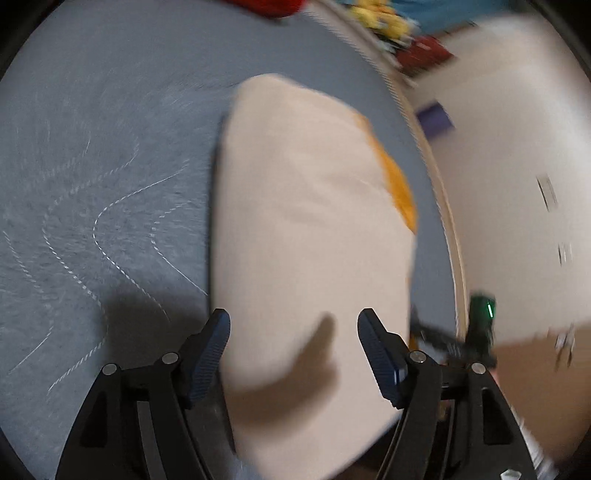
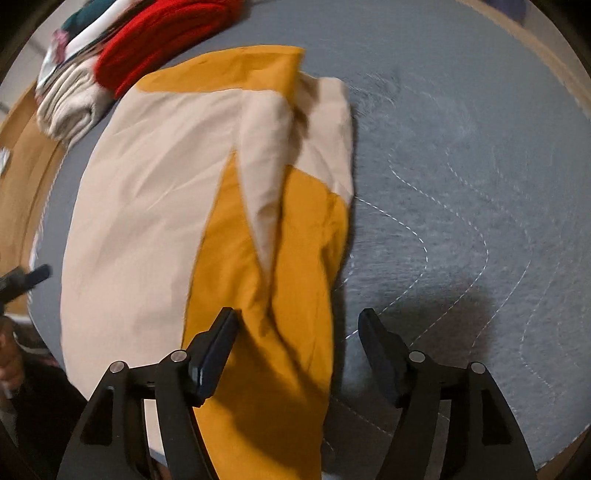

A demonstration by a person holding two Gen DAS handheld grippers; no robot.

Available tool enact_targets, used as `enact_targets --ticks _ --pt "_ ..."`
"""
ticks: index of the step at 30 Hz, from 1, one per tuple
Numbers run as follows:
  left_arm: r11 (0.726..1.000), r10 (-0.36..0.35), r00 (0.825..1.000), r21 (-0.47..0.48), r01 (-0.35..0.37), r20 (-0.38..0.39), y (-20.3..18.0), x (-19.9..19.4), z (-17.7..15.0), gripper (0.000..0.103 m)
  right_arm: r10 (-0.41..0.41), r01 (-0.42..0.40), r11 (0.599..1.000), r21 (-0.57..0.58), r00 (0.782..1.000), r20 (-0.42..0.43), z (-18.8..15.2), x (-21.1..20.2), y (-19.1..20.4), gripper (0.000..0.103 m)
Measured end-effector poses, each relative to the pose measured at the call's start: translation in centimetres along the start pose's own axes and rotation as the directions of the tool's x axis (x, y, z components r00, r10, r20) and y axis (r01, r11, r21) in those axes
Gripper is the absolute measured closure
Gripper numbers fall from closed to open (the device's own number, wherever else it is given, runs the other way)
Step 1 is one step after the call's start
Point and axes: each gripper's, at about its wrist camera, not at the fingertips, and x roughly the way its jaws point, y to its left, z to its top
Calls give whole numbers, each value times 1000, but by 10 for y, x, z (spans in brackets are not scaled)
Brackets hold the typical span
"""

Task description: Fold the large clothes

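Note:
A large beige and mustard-yellow garment (image 2: 177, 206) lies partly folded on a grey quilted surface (image 2: 461, 184). In the right wrist view a beige sleeve lies over the yellow part. My right gripper (image 2: 297, 332) is open and empty, just above the garment's near yellow edge. In the left wrist view the garment (image 1: 306, 236) shows mostly beige with a yellow strip at its right. My left gripper (image 1: 293, 332) is open and empty over the garment's near end. The left gripper's finger also shows at the left edge of the right wrist view (image 2: 35, 277). Both views are motion-blurred.
A pile of folded clothes, red (image 2: 162, 33) and off-white (image 2: 70, 107), sits at the far end of the surface. The surface's edge (image 1: 443, 221) runs close to the garment, with pale floor (image 1: 517, 147) and scattered items beyond.

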Motion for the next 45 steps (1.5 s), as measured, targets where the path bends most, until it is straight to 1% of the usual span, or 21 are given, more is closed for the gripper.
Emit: enact_targets --ticks 2,5,10,14,15,16,17,18,19,20,22,23,28,31,34,35,38,40,42,44,45 --pt "997 -26 1000 -72 26 -2 20 15 9 35 33 -33 999 30 999 -17 6 8 -9 34" --pt "979 -140 990 -147 138 -4 38 33 19 34 48 -48 998 35 998 -25 9 17 -12 34" --pt "958 -234 972 -167 233 19 42 60 32 26 68 -67 997 37 997 -21 8 21 -18 34" --pt "947 -275 961 -166 276 29 37 75 43 25 96 -95 994 51 995 -20 -3 15 -35 37" --pt "952 -267 963 -149 269 34 33 75 46 25 108 -107 993 48 994 -21 -5 13 -36 45" --pt "959 -251 967 -124 254 42 28 74 47 32 141 -140 989 43 990 -22 -6 15 -33 61" --pt "967 -233 971 -93 236 46 23 72 47 42 162 -162 986 33 986 -21 -6 15 -30 69" --pt "973 -219 975 -65 222 47 21 66 49 47 158 -158 987 11 987 -16 -6 14 -25 78" --pt "975 -213 976 -48 215 48 19 61 49 58 145 -145 989 -14 989 -11 -7 14 -20 82" --pt "975 -217 975 -39 219 48 19 57 50 66 134 -134 990 -38 991 -5 -8 15 -15 84" --pt "974 -222 973 -27 224 56 23 45 49 70 138 -137 989 -45 990 5 -8 16 -10 89" --pt "979 -203 977 -12 204 66 23 37 48 72 146 -145 988 -47 989 12 -8 15 -8 90" --pt "990 -138 984 -8 140 112 43 -12 54 72 203 -200 976 -89 979 32 -8 12 23 94" --pt "995 -91 988 -22 94 128 65 -46 62 71 244 -237 960 -149 969 32 -7 12 62 94" --pt "998 -38 993 -51 44 115 87 -66 65 65 273 -263 948 -179 961 33 -6 13 91 94" --pt "997 -12 995 -78 20 101 97 -71 67 59 281 -271 944 -187 959 30 -6 15 102 94" --pt "991 67 997 -117 -63 37 119 -66 69 50 265 -257 945 -202 964 17 -6 18 119 94" --pt "986 117 992 -126 -110 48 124 -76 67 49 243 -237 952 -195 970 9 -9 17 121 94" --pt "984 140 987 -126 -129 81 122 -93 58 48 209 -204 960 -193 978 6 -12 17 124 94" --pt "977 204 973 -92 -194 106 115 -112 41 48 168 -162 968 -191 986 15 -16 13 127 94" --pt "969 247 963 -39 -244 109 104 -121 25 48 150 -144 973 -182 989 19 -18 11 125 95"
